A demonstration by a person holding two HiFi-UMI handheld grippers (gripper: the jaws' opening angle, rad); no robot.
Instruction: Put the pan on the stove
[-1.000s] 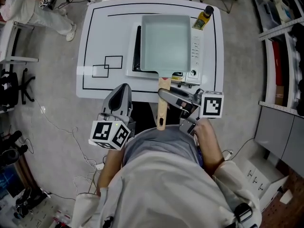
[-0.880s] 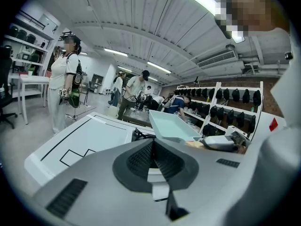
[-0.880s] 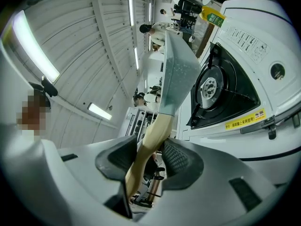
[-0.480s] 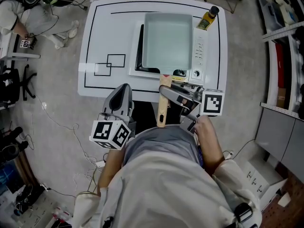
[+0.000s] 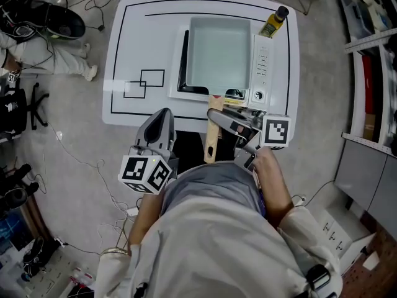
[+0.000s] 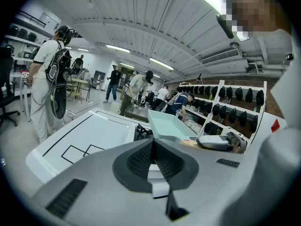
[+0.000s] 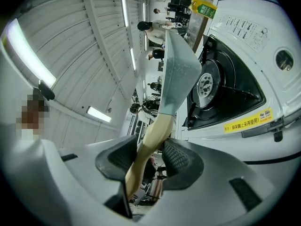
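Your pan (image 5: pixel 219 53), a pale rectangular one, lies over the stove (image 5: pixel 263 64) at the far middle of the white table (image 5: pixel 133 42). Its wooden handle (image 5: pixel 211 143) sticks out toward you past the table's near edge. From overhead the pan covers almost all of the burner, leaving only a dark strip along its left side. The right gripper view shows the black burner beside the pan's underside, but you cannot tell from it whether the pan rests on the grate. A yellow bottle (image 5: pixel 273 22) stands just beyond the stove's far right corner. Two overlapping black outlines (image 5: pixel 144 84) are drawn on the table to the left of the stove.

Your right gripper (image 5: pixel 218 119) reaches across the handle from the right and hides its middle. In its own view the jaws stand fairly wide, with the handle (image 7: pixel 151 135) clamped between the pads. Your right hand (image 5: pixel 268 166) shows just behind that gripper's marker cube (image 5: pixel 276 133).

Your left gripper (image 5: pixel 162 118) hovers at the table's near edge, left of the handle and apart from it. Its jaws are pressed together on nothing. Its hand is hidden under its cube and your body.
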